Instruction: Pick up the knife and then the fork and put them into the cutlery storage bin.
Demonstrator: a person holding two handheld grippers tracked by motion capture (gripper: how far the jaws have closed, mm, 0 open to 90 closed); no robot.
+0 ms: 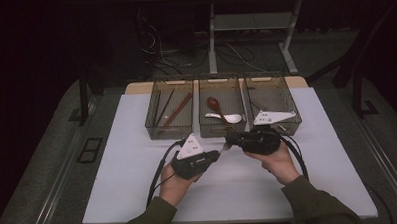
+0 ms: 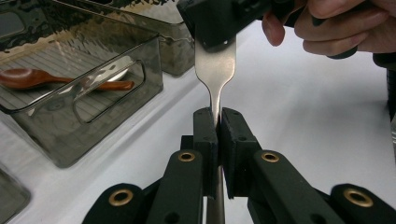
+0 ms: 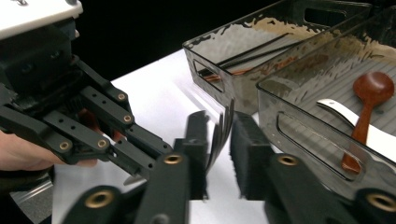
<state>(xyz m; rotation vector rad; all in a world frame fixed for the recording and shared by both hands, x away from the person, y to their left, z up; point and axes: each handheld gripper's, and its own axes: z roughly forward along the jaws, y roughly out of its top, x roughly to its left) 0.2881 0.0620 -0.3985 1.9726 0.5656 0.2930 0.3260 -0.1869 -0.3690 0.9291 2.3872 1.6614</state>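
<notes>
Silver metal fork [image 2: 215, 70]: tines hidden inside black right gripper [image 2: 212, 25] in left gripper view, handle end cut off at bottom edge betw. pads. Right gripper view: fork tines [image 3: 223, 126] blurred, pad contact w/ them unclear, handle hidden behind black left gripper [image 3: 70, 121]. Smoky clear plastic bin w/ spoons [image 3: 327, 121] cut off at right edge there. High view: fork a tiny sliver [image 1: 224, 147], contents of rightmost bin [image 1: 271, 102] too dim, part covered by grey three-cornered plate [image 1: 272, 117].

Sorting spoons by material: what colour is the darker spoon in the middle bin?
Reddish brown, like wood: the spoon shows best in the right gripper view.
</notes>
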